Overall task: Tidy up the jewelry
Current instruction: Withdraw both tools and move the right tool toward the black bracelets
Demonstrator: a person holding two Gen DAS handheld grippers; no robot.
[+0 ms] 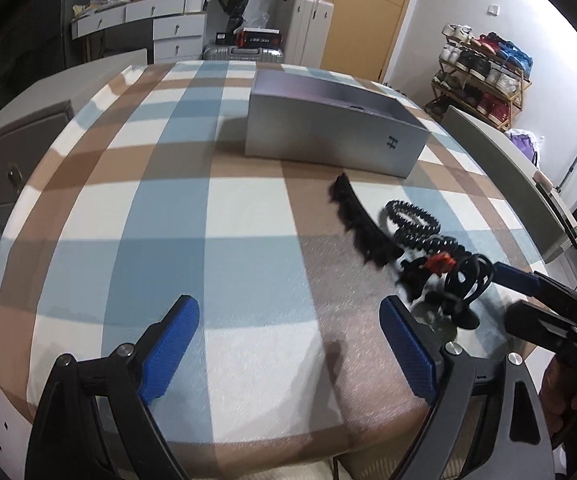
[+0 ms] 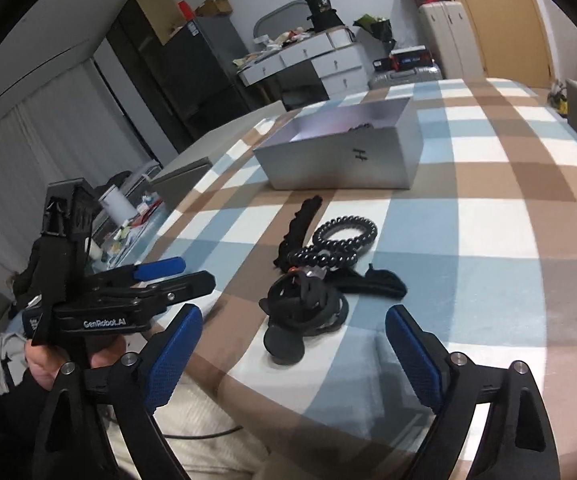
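We list first the checked cloth (image 1: 216, 208), in blue, brown and white squares, covering the surface on which everything lies.

Next, the silver box (image 1: 328, 136), open at the top, standing on the cloth at the far side; something dark lies inside it, which we cannot make out.

Our left claw (image 1: 288, 344) hangs over bare cloth, blue pads spread wide, nothing between them. The jewelry pile lies just past its right-hand finger.

Our right claw (image 2: 293, 350) is likewise spread wide and empty, pointing straight at the near end of the pile, apart from it.

Then the pile itself, between box and claws, all on the cloth:
- a long black frilled band (image 2: 298, 226), curved, its far end near the box;
- a black beaded coil (image 2: 344, 232), looped beside the band and touching it;
- a black fabric piece (image 2: 372, 282) lying to the right of the tangle;
- a tangle of black loops (image 2: 308, 304) nearest the claws, with a flat dark disc at its near edge;
- a small red piece (image 1: 440, 262) within the tangle.
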